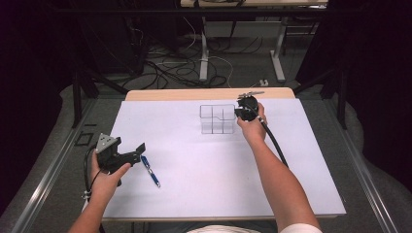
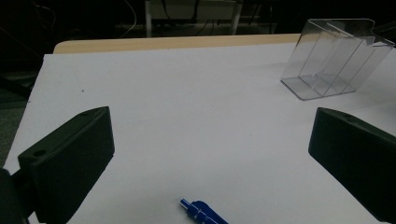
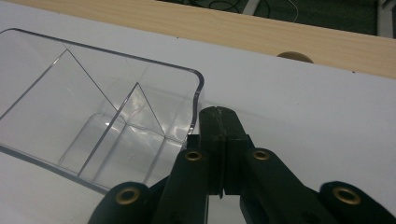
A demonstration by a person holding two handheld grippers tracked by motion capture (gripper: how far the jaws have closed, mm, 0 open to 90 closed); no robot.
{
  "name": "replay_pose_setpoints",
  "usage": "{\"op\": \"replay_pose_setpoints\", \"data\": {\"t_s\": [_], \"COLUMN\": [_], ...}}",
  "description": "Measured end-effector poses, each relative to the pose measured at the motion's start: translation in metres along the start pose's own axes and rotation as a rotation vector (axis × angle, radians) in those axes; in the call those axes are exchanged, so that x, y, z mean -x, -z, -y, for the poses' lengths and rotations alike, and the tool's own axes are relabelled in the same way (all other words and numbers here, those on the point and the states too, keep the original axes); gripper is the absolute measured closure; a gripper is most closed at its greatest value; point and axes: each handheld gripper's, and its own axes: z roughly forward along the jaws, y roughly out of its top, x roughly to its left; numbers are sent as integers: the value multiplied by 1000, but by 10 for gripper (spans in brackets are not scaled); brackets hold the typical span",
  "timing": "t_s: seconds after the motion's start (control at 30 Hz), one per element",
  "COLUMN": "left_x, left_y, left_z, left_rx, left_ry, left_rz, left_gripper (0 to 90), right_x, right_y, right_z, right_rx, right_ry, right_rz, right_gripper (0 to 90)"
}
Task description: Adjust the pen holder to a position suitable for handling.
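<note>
My left claw (image 2: 210, 154) is hanging wide open over the pen (image 2: 201, 213), which is lying ungrabbed on the bench (image 1: 204, 165). My right claw (image 3: 218, 122) is pinched shut, touching the clear organizer (image 1: 217, 119) rim. Pen still needs loading, I judge.

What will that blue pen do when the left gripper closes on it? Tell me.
The blue pen lies flat on the smooth white sheet, so it may roll or skid. It looks thin and stiff, probably light. The left gripper stands wide open beside it.
</note>
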Motion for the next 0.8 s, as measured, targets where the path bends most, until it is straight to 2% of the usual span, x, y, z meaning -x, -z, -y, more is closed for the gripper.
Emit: {"op": "replay_pose_setpoints", "data": {"t_s": [0.07,0.6,0.8], "left_x": [0,0,-1], "left_y": [0,0,0], "left_z": [0,0,0], "left_rx": [0,-2,-1], "left_ry": [0,-1,-1], "left_rz": [0,0,0], "left_gripper": [1,1,1], "right_x": [-2,-17,-18], "right_y": [0,-4,-4], "right_z": [0,1,1], "right_rx": [-1,-4,-4], "right_ry": [-10,3,4], "right_rz": [-3,-40,-43], "right_gripper": [900,900,900]}}
